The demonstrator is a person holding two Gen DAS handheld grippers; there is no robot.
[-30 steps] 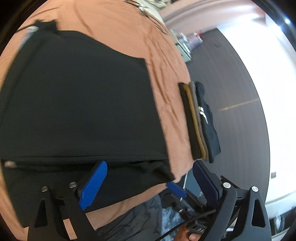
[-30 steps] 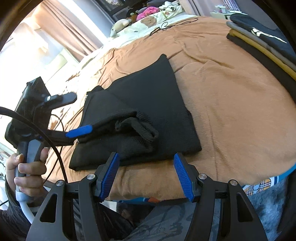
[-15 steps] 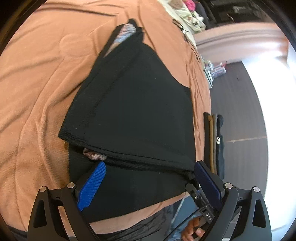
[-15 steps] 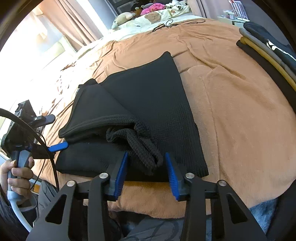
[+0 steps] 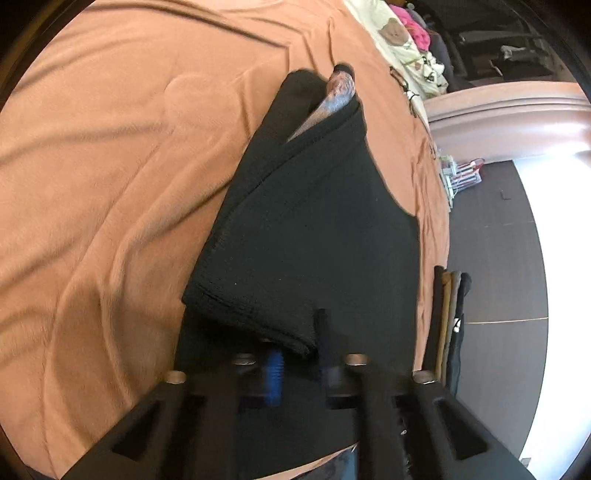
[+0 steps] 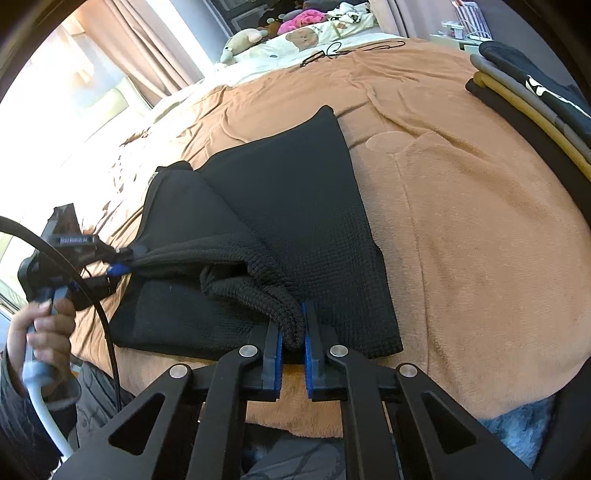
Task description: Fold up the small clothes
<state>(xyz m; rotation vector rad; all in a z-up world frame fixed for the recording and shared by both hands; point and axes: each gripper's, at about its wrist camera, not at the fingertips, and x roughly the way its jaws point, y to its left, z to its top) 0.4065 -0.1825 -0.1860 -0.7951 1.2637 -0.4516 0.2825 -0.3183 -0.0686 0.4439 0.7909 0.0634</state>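
Black knit fabric, a partly folded garment (image 6: 295, 206), is spread near the front edge of a bed covered by a tan fleece blanket (image 6: 461, 206). Its upper layer is seen doubled over the lower one, with a rolled fold running along the near side. That fold is pinched by the right gripper (image 6: 293, 332), whose blue pads are pressed together on a bunched lip of the knit at the garment's near right part. At the garment's left end, in the right wrist view, the same fold is met by the left gripper (image 6: 122, 260), gripped by a hand (image 6: 44, 332) with a dark cable arching past it. In the left wrist view the left gripper (image 5: 297, 363) is blurred; its jaws are closing, and the rounded edge of the folded layer is seen between them, the blue pad close against the cloth. A patterned lining is exposed at the garment's far corner in that view. A stack of folded clothes (image 6: 535, 107), black, mustard and grey, is laid well apart to the right on the blanket. Pillows and soft toys (image 6: 306, 29) are seen at the far end of the bed, with curtains (image 6: 147, 55) beside a bright window
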